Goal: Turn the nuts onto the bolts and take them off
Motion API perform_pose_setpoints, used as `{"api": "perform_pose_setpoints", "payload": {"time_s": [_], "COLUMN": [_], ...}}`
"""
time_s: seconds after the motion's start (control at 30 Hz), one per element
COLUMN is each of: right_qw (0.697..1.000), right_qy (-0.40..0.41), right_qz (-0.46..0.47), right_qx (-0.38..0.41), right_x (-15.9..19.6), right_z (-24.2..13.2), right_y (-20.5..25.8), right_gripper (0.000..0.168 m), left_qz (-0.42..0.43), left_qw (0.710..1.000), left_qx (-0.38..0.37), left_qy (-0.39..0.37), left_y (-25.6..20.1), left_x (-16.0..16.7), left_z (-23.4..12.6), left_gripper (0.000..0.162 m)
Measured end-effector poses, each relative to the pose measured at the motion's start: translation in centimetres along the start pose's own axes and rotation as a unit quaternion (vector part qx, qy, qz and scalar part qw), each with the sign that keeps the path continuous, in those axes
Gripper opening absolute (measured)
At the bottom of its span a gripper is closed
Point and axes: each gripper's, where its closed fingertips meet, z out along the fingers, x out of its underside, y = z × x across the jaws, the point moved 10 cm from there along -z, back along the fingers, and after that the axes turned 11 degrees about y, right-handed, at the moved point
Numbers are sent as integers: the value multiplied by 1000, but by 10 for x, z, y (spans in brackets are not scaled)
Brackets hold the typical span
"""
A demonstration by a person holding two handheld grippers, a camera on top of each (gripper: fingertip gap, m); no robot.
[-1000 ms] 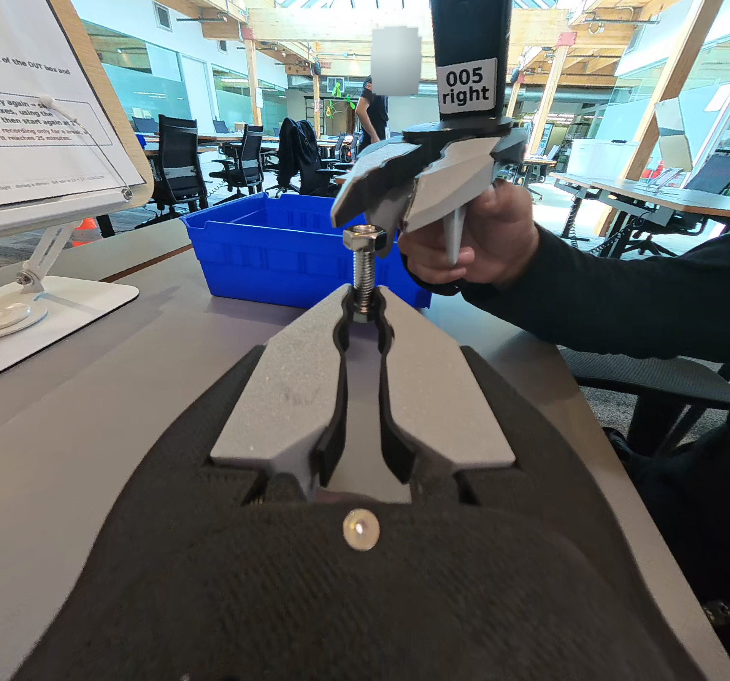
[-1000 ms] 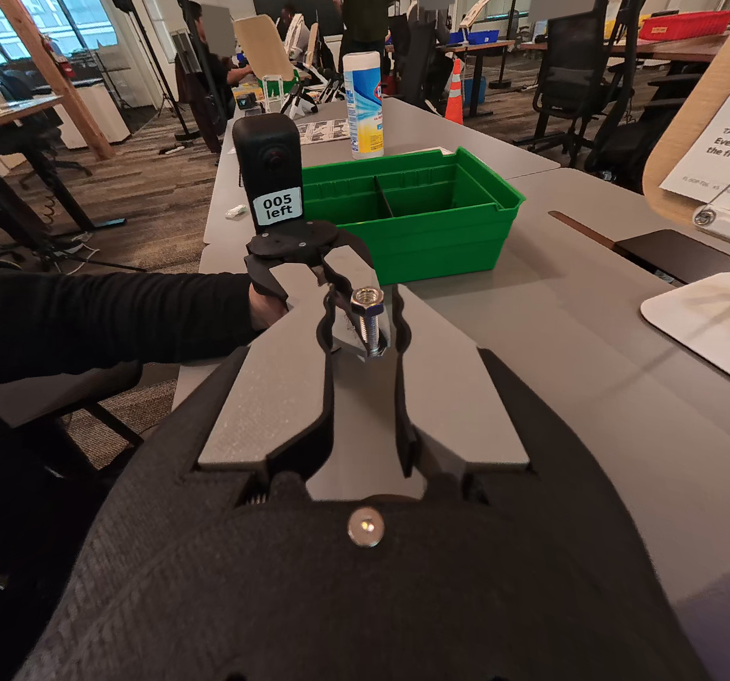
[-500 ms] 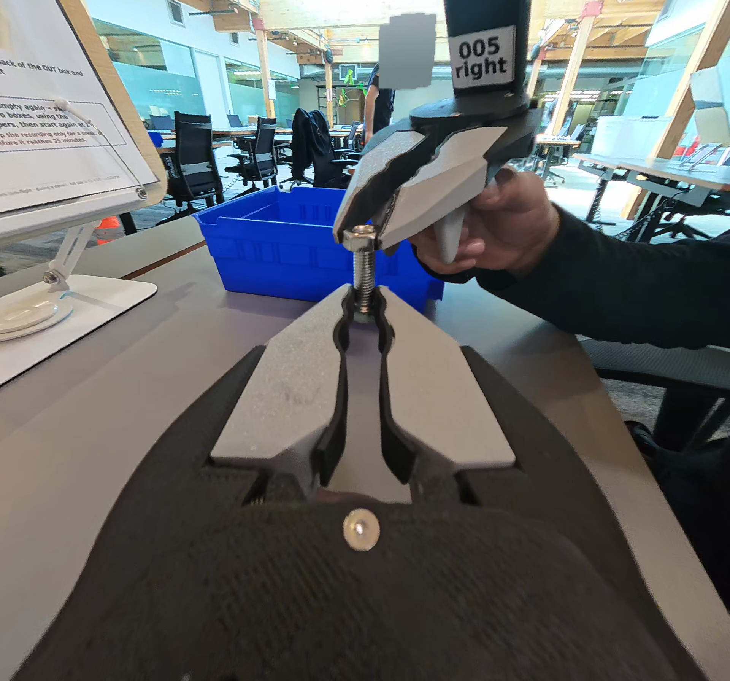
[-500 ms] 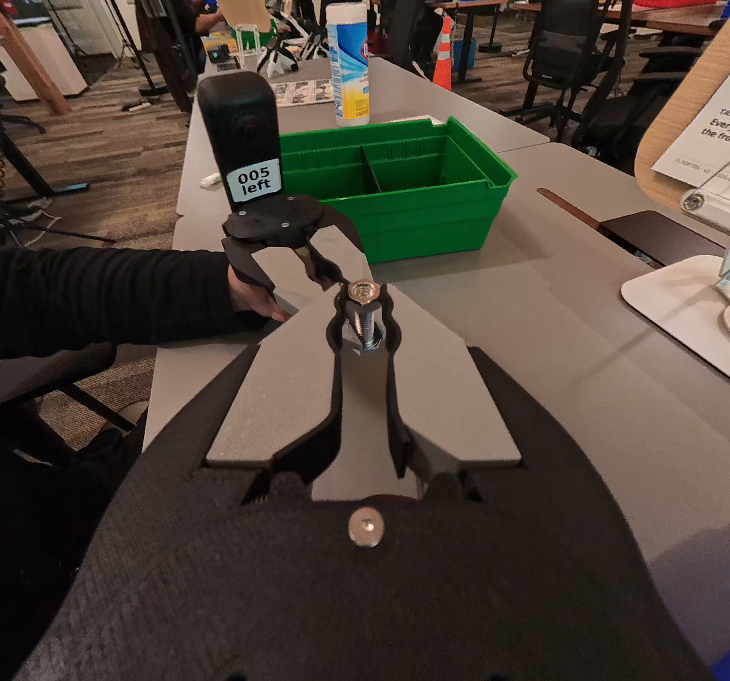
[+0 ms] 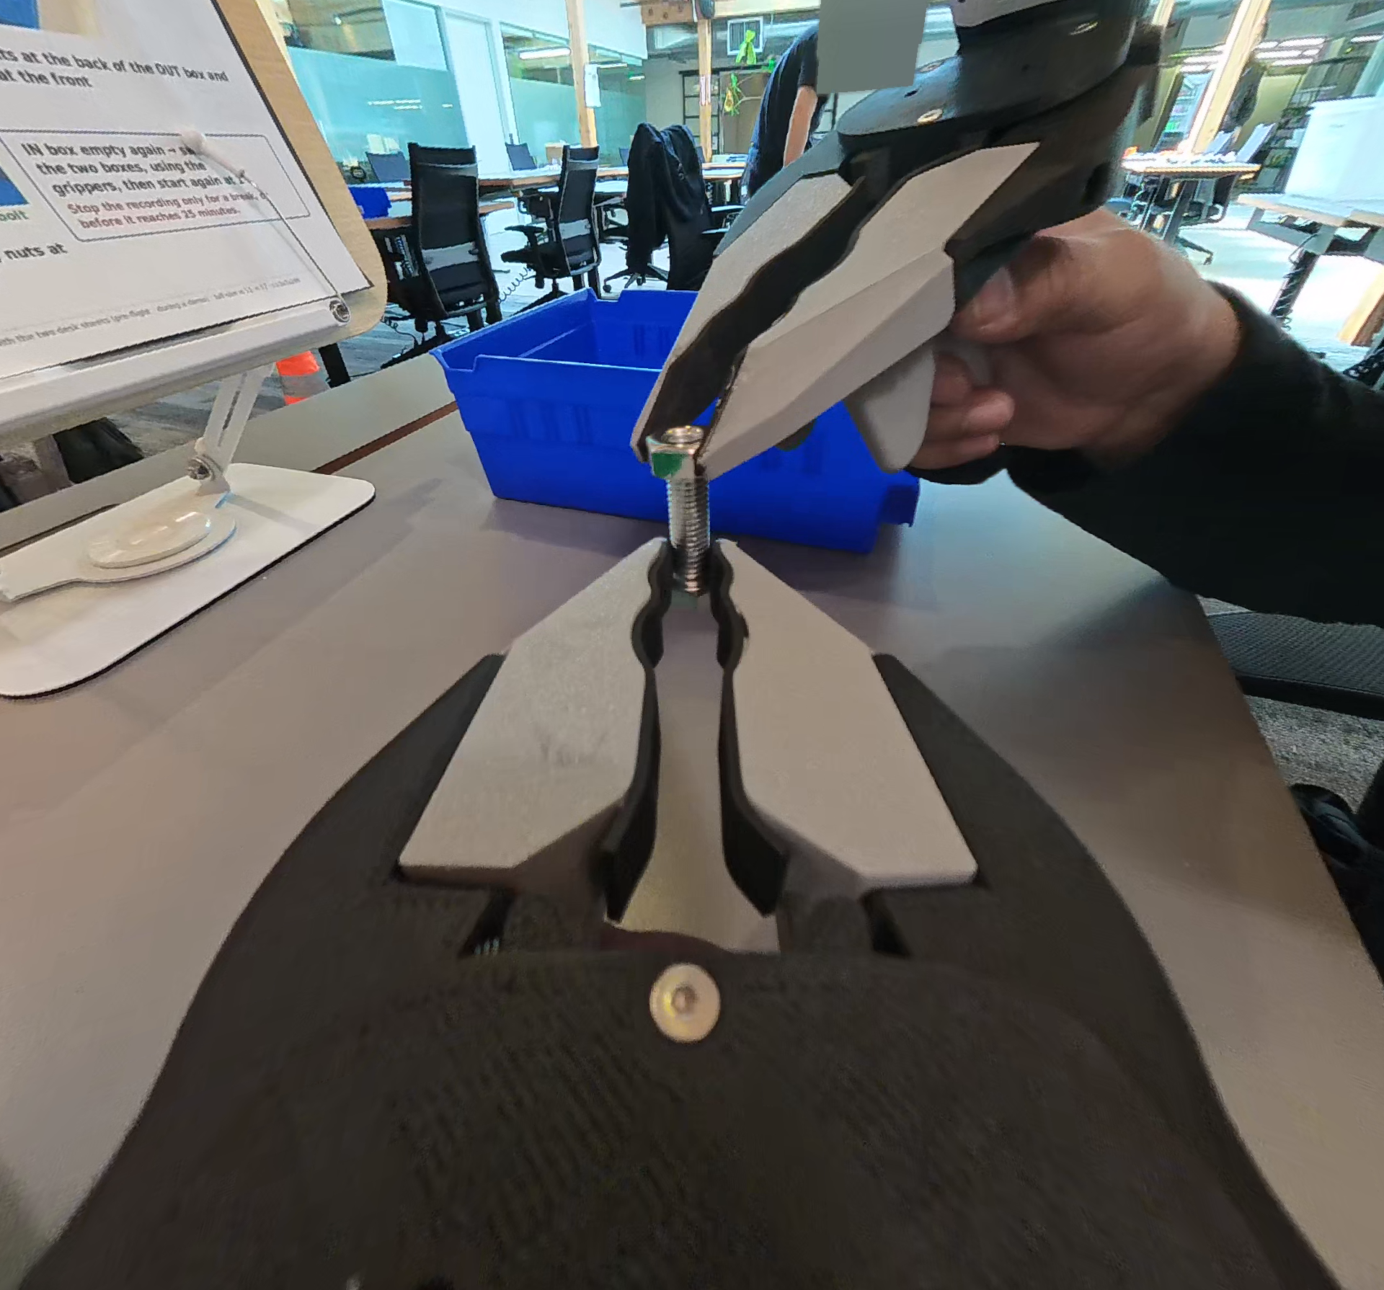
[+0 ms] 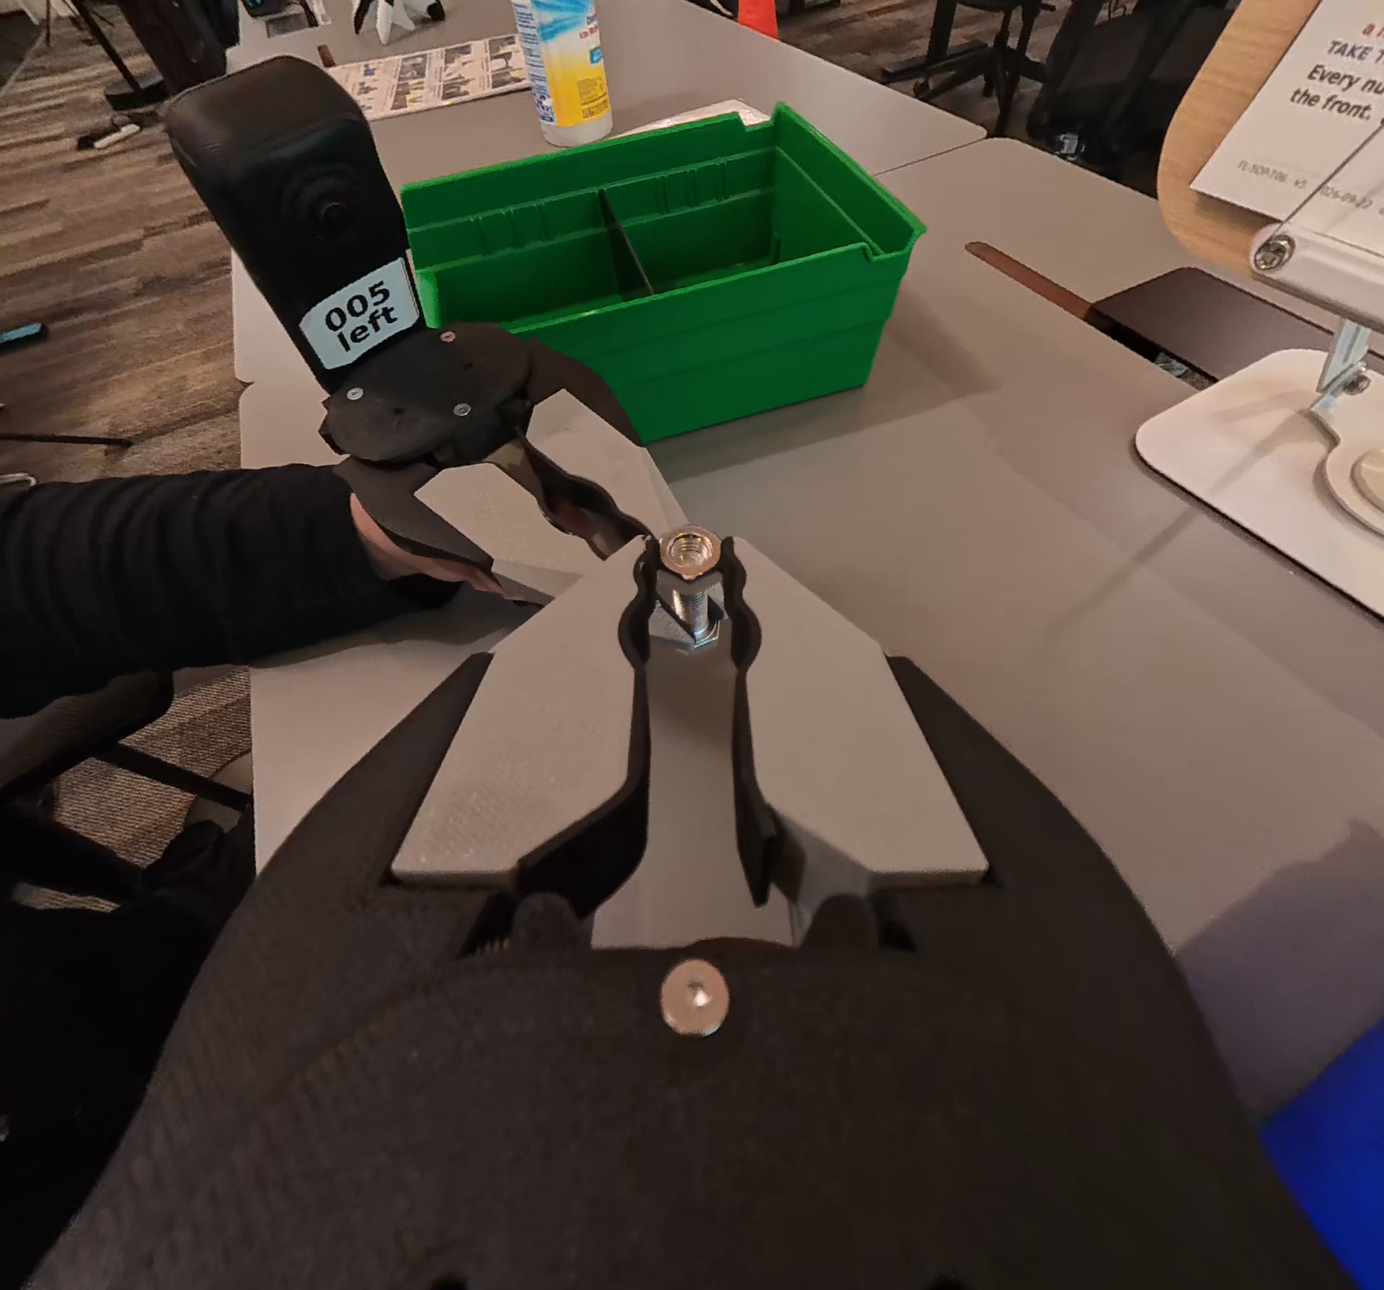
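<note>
On the grey table (image 5: 225, 730) a blue bin (image 5: 569, 445) sits beyond your tools. Your left tool (image 5: 690, 573) is clamped on the lower end of an upright bolt (image 5: 689, 528). Your right tool (image 6: 689, 565) pinches the nut (image 6: 689, 552) at its top.

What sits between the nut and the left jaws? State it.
Bare threaded bolt shank spans from the nut down to the left gripper; left wrist view shows it.
</note>
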Motion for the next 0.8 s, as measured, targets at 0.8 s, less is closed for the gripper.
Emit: {"api": "perform_pose_setpoints", "payload": {"time_s": [0.8], "right_qw": [976], "right_qy": [-168], "right_qz": [-12], "right_qx": [-138], "right_x": [17], "right_z": [6], "right_y": [-3], "right_gripper": [65], "left_qz": [-68], "left_qw": [990], "left_qx": [111], "left_qy": [-47], "left_y": [2], "left_x": [0], "left_z": [-3], "left_gripper": [7]}}
